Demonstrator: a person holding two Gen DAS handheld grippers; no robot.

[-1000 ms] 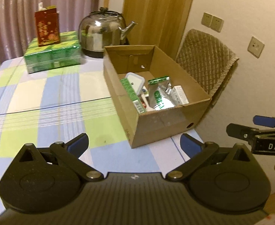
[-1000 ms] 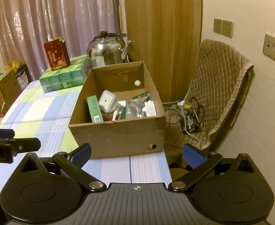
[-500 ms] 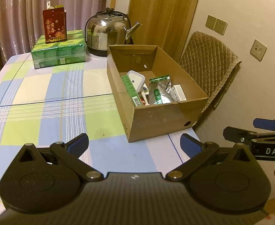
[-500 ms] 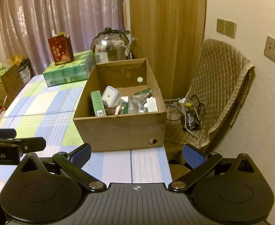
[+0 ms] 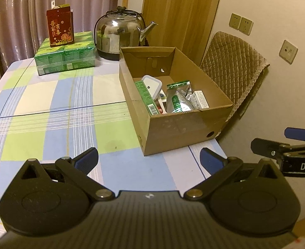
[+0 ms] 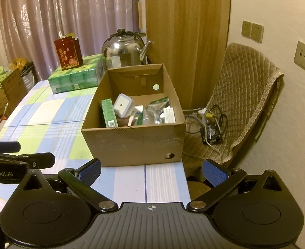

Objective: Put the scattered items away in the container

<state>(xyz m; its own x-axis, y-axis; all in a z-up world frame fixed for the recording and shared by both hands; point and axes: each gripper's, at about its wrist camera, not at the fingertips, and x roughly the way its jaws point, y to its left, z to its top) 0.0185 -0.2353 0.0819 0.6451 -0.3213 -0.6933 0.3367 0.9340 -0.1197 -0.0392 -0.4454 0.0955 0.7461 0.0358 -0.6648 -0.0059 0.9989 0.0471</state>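
Cardboard box [image 5: 179,124] sits at centre-right of the frame on the checked table [image 5: 48,120], its long axis running from the near edge toward the kettle [image 5: 121,35] at upper centre. Inside lie a green carton [image 5: 146,97], a white square device [image 5: 151,86] and a foil pouch [image 5: 177,100]. Left claw [image 5: 149,158] and right claw [image 6: 151,171] both gape wide, holding nothing.

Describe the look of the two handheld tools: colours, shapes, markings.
Both tools, left and right, are matte black, with two round discs, angled linkage arms with silver pivots, a ribbed centre plate and blue-padded fingers. White lettering marks their sides: "DAS" and "enRobot.AI".
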